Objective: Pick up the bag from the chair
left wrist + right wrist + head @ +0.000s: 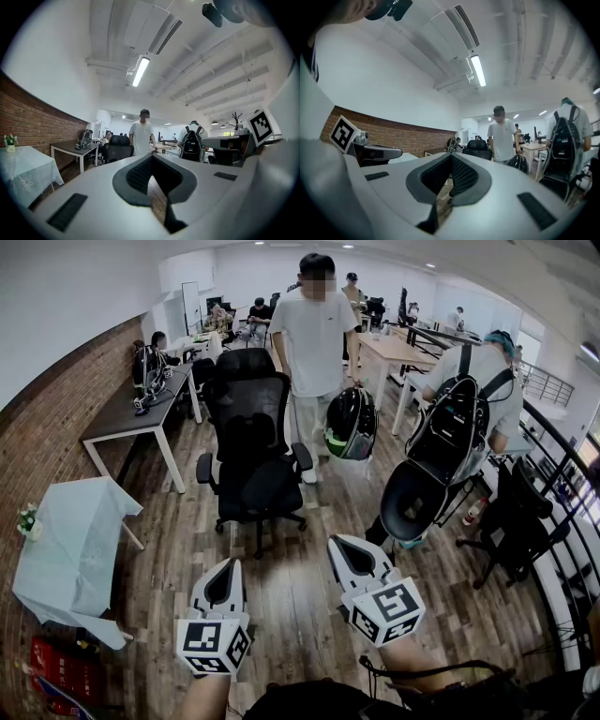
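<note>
A black office chair [251, 465] stands on the wooden floor ahead of me; I see nothing on its dark seat. Behind it a person in a white T-shirt [314, 329] holds a black bag with green trim [352, 425] by its top, hanging beside the chair's right arm. My left gripper [228, 564] and right gripper [336, 543] are low in the head view, a good way short of the chair, both shut and empty. The chair [117, 150] shows far off over the left gripper [151, 158]. In the right gripper view the bag [518, 163] hangs beyond the right gripper [451, 157].
A table under a pale cloth [70, 540] stands at the left, a white desk [131, 413] by the brick wall. At the right a person wearing a black backpack [459, 423] leans over a second chair [412, 502]. Another black chair [516, 521] and a railing [562, 460] lie further right.
</note>
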Motion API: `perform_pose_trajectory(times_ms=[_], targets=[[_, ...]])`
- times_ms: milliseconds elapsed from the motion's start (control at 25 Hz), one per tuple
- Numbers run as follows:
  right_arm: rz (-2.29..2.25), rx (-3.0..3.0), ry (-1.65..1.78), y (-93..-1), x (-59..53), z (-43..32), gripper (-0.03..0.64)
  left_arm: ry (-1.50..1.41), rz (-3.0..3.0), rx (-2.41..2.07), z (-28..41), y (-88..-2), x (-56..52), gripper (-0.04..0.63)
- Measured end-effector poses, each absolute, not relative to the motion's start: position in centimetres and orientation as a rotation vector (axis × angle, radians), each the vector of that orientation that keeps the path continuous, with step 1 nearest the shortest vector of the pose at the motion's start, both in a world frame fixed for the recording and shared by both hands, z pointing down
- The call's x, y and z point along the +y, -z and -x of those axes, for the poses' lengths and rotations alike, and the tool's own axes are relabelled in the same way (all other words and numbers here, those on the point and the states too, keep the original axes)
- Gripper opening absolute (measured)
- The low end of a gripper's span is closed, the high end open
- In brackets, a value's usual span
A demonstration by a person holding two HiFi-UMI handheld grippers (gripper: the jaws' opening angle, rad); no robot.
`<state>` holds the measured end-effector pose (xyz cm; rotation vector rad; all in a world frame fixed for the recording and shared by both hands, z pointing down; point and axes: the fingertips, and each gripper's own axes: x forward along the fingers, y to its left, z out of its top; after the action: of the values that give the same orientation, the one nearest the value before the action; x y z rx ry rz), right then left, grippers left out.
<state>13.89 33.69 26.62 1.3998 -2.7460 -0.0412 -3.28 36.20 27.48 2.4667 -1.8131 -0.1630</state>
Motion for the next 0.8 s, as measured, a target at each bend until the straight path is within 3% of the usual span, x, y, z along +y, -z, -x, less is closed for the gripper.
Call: perform_pose_trajectory(times_ms=[800], targets=[[-1.449, -2.750, 0.011, -26.7, 34.5, -12.1, 0.011, 0.159, -2.481, -1.770, 4.2, -27.9, 37.2, 0.009]])
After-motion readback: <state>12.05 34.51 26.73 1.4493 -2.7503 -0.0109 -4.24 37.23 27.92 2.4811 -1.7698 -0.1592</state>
